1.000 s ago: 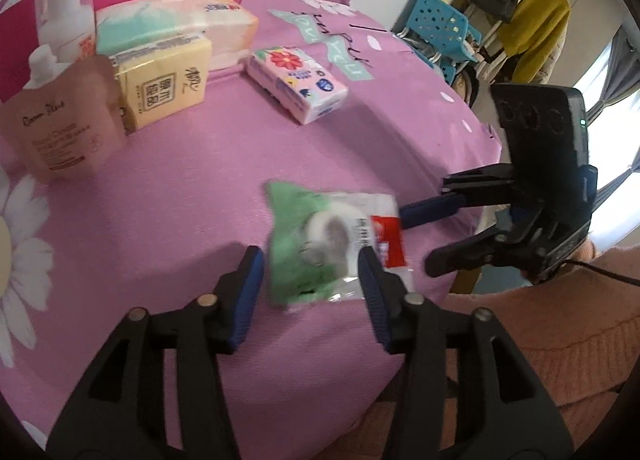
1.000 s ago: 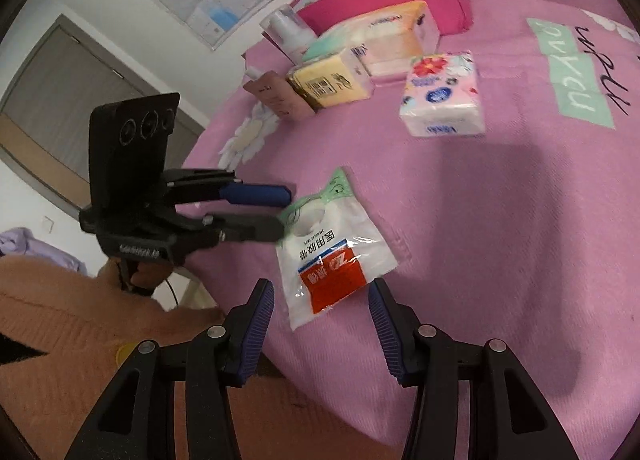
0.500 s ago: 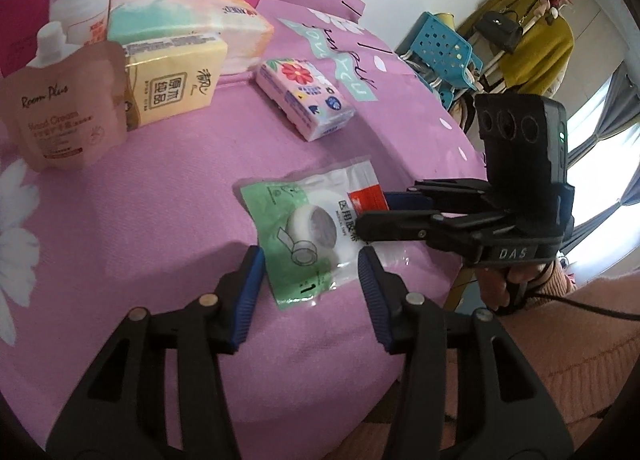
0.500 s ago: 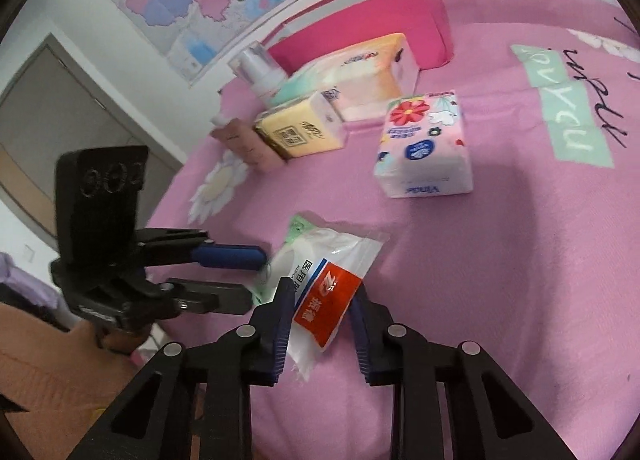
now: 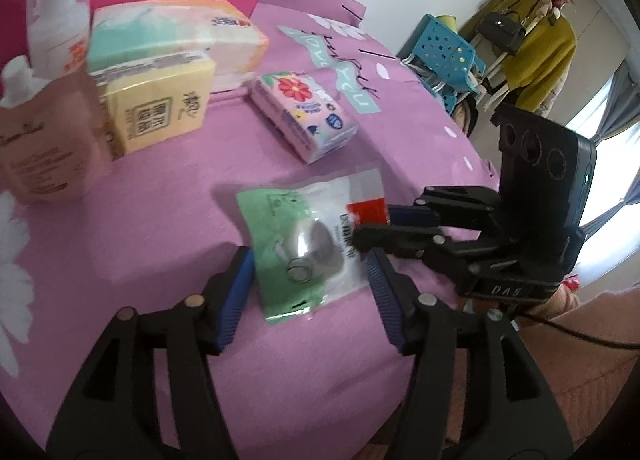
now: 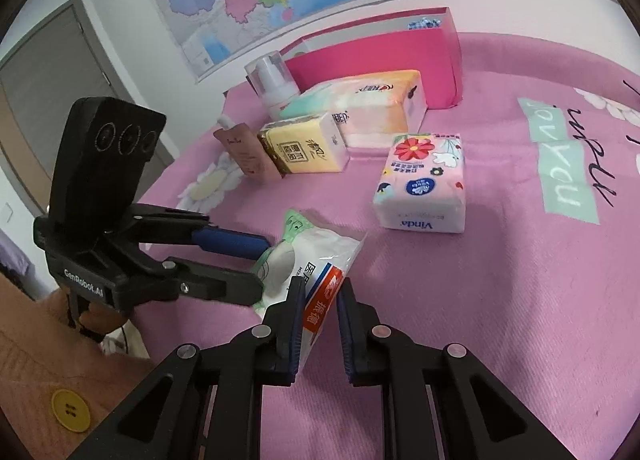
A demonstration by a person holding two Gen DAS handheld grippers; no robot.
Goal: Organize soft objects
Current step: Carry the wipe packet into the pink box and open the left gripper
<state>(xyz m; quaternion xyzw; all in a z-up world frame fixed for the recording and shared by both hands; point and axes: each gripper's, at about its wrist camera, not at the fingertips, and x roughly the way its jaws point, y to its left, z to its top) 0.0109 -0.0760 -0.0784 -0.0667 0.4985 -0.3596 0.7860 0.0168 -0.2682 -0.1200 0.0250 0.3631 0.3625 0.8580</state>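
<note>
A clear bag of tape (image 5: 304,236), green at one end with a red label at the other, lies on the pink tablecloth (image 5: 160,220) near its front edge. My left gripper (image 5: 309,260) straddles the bag's green end; its jaws are opening and the blue pads (image 5: 236,296) stand clear of the bag. My right gripper (image 6: 321,288) is closing on the red-label end of the bag (image 6: 288,256), which bends up between its pads. In the left wrist view the right gripper (image 5: 376,222) pinches that end from the right. The left gripper (image 6: 260,266) shows at the left of the right wrist view.
Behind the bag lie a flowered tissue pack (image 6: 424,180), a yellow tissue pack (image 6: 304,148) and a large pastel tissue pack (image 6: 360,108). A brown pouch (image 6: 240,148), a pump bottle (image 6: 272,84) and a pink box (image 6: 380,56) stand at the back. The person's peach sleeve (image 5: 580,380) is close.
The right gripper has come in and closed on the bag's red-label end, lifting it slightly. The left gripper's jaws have spread wider around the green end. The bag has turned a little.
</note>
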